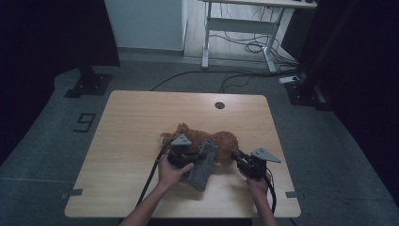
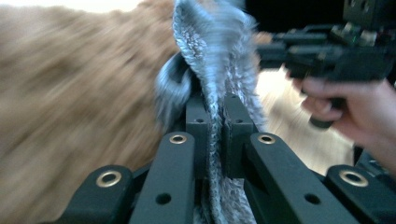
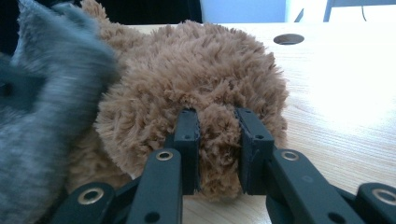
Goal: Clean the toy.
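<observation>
A brown plush toy (image 1: pixel 214 140) lies on the wooden table (image 1: pixel 136 122), near its middle. My left gripper (image 1: pixel 194 151) is shut on a grey fuzzy cloth (image 1: pixel 202 165) that hangs down over the toy's near side; in the left gripper view the cloth (image 2: pixel 215 70) runs up between the pads (image 2: pixel 236 128), blurred. My right gripper (image 1: pixel 239 157) sits at the toy's right end, shut on a tuft of the brown plush (image 3: pixel 217 135), which bulges between its pads (image 3: pixel 188 140). The grey cloth (image 3: pixel 42 126) shows blurred to the left in the right gripper view.
A round cable hole (image 1: pixel 219 105) is set in the table's far edge. Black cables (image 1: pixel 153 172) trail from the grippers toward the near edge. Beyond the table stands a white desk frame (image 1: pixel 244 28) with loose wires on the floor.
</observation>
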Motion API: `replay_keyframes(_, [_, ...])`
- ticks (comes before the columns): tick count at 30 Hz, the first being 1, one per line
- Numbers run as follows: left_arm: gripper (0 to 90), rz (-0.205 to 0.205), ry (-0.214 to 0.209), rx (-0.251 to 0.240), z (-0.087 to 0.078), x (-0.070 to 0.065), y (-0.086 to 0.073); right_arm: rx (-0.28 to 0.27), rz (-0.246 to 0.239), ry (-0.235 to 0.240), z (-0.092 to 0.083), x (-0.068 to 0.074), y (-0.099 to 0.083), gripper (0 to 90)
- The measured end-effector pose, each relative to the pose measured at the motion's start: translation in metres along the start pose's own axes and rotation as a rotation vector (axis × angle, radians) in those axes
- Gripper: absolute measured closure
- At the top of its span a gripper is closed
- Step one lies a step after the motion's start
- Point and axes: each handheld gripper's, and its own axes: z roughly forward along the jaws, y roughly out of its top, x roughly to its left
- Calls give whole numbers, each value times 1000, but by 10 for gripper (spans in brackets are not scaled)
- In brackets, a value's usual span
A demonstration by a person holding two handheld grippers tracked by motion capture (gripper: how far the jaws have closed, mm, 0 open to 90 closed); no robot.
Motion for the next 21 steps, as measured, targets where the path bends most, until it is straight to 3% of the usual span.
replay_keyframes(3, [832, 8, 56, -4, -27, 9, -13, -7, 10, 17, 0, -3, -1, 727])
replay_keyframes(7, [831, -39, 98, -8, -60, 29, -31, -15, 22, 46, 0, -8, -3, 726])
replay_keyframes(12, [829, -85, 152, 6, -87, 46, -57, -14, 26, 55, -1, -8, -3, 725])
replay_keyframes(16, [829, -105, 180, 10, -95, 54, -64, -14, 25, 59, -1, -9, -4, 725])
replay_keyframes(18, [829, -114, 205, -24, -103, 54, -63, -14, 28, 62, -1, -9, -4, 724])
replay_keyframes(21, [831, -66, 196, -74, -108, 40, -48, -15, 27, 63, -1, -9, -4, 725])
